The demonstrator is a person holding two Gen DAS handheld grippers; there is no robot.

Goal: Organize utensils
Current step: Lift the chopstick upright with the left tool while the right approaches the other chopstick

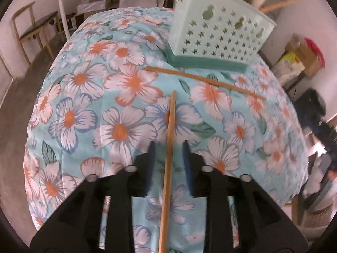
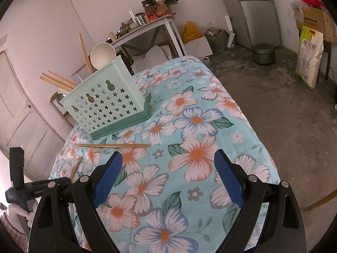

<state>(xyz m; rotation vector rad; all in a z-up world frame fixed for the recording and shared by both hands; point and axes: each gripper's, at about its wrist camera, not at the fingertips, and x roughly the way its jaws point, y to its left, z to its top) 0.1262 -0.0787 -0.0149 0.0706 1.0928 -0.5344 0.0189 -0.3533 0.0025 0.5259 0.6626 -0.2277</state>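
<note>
A mint-green utensil holder (image 1: pixel 221 35) (image 2: pixel 105 103) with star-shaped holes stands on the flowered tablecloth (image 1: pixel 94 105) (image 2: pixel 189 126). A white ladle (image 2: pixel 103 53) and several chopsticks (image 2: pixel 59 81) stick out of it. One wooden chopstick (image 1: pixel 204 81) (image 2: pixel 113 146) lies flat in front of the holder. A second chopstick (image 1: pixel 170 126) (image 2: pixel 75 167) runs lengthwise between the blue pads of my left gripper (image 1: pixel 168 147), with a gap on each side, so the pads do not press on it. My right gripper (image 2: pixel 168 158) hangs wide open over the cloth with nothing between its fingers.
The table drops off to bare concrete floor on both sides. A wooden chair (image 1: pixel 23 27) stands beyond the far left edge. A white side table with bottles (image 2: pixel 147 23), a fridge (image 2: pixel 257 10), a rice cooker (image 2: pixel 263 52) and a sack (image 2: pixel 309 63) line the walls.
</note>
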